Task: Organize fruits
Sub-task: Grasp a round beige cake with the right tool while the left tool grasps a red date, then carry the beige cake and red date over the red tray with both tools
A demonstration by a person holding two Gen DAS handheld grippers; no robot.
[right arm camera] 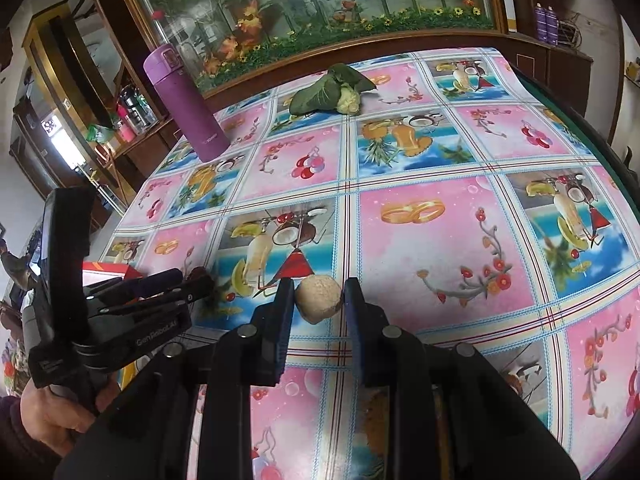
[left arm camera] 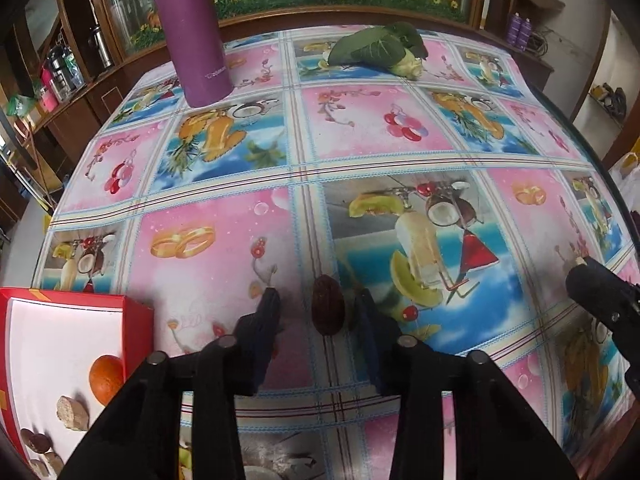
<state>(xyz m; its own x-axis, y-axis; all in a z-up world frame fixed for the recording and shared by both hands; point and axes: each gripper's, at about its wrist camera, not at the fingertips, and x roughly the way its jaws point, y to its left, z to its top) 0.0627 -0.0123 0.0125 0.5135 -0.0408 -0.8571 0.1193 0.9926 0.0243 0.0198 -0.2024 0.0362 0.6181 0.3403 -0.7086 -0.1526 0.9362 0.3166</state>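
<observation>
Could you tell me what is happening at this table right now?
A person holds a tool in each hand, sorting fruits into a red box that already holds an orange. The left tool straddles a dark date on the tablecloth; the right tool brackets a pale round fruit, both open.

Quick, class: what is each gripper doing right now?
Left gripper: open around a dark red date.
Right gripper: open around a tan round fruit.

Likely a home, wooden display cabinet (right arm camera: pixel 312 8), fruit-print tablecloth (right arm camera: pixel 420 240)
</observation>
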